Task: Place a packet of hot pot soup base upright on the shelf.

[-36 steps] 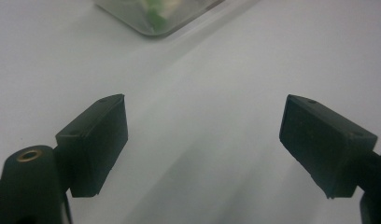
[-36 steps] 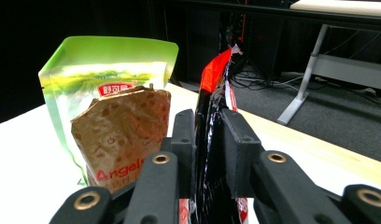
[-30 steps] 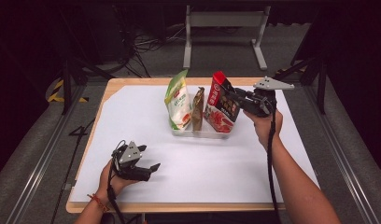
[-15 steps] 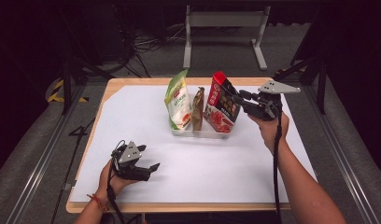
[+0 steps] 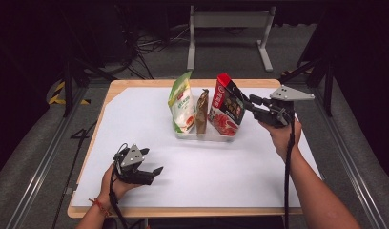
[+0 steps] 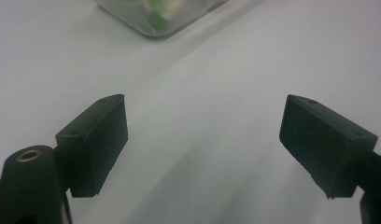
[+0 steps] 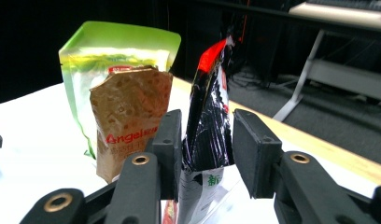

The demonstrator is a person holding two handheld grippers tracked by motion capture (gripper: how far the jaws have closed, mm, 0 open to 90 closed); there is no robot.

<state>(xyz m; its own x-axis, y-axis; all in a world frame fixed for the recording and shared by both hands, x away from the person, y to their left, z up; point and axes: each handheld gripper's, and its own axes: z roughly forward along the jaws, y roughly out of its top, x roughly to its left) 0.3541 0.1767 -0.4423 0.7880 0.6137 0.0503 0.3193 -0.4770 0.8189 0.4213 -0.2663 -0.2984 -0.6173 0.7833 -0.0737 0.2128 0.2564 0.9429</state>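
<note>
A clear tray (image 5: 202,137) at the table's far middle holds three upright bags: a green one (image 5: 181,102), a brown one (image 5: 201,109) and a red and black one (image 5: 227,107). My right gripper (image 5: 252,101) hovers just to the right of the red and black bag, apart from it. Its jaws have just been opening and hold nothing. In the right gripper view the red and black bag (image 7: 209,121) stands beyond the gap of the right gripper (image 7: 206,135). My left gripper (image 5: 155,174) rests low over the white sheet at the front left, open and empty (image 6: 202,144).
A white sheet (image 5: 259,162) covers most of the wooden table (image 5: 183,211). The tray's corner (image 6: 156,25) is visible in the left gripper view. Metal stands and cables sit on the dark floor behind the table.
My right gripper has drawn back to the right, away from the red and black bag, with its jaws wider apart. The left gripper has stayed in place.
</note>
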